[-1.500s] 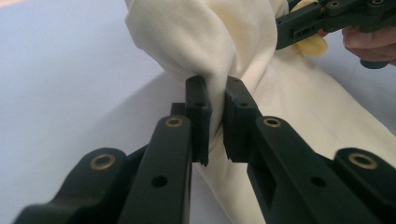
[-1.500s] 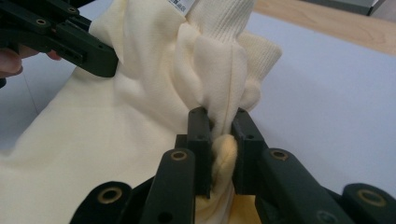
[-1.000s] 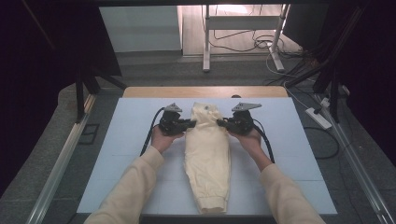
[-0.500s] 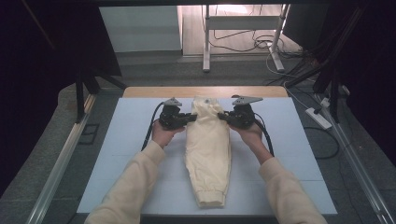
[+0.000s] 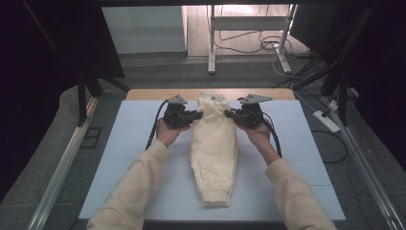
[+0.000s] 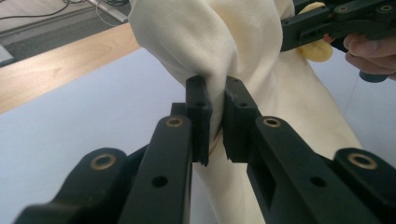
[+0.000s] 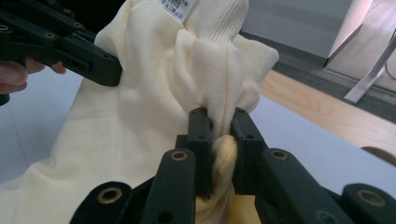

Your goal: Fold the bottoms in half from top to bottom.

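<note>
A pale blue worktop [image 5: 143, 158] with a strip of bare wood along its far edge carries a cream-coloured garment [image 5: 213, 153], folded long and narrow, lying down the middle from the far edge toward the person. The high view shows its full length: a ribbed cuff or hem at the near end rests flat on the worktop, while the far end is bunched and raised between the two tools. Two forearms in cream sleeves [image 5: 139, 182] come in from the bottom edge. The left tool [image 5: 197, 115] grips the garment's far left corner, and the right tool [image 5: 229, 114] grips the far right corner, each trailing a black cable. The left tool's view shows what the high view cannot: its black jaws are pressed onto a gathered fold of the cloth [image 6: 219, 56], with the right tool [image 6: 287, 35] and fingers of the right hand [image 6: 373, 49] in the upper right corner. The right tool's view shows its jaws pinching a thick wad of the same fabric [image 7: 154, 116], a ribbed waistband or collar standing above them, and a small white printed label [image 7: 180, 8] sewn near the top edge. The left tool [image 7: 114, 72] reaches in from the upper left there. The fabric is soft, matte, and plain.
</note>
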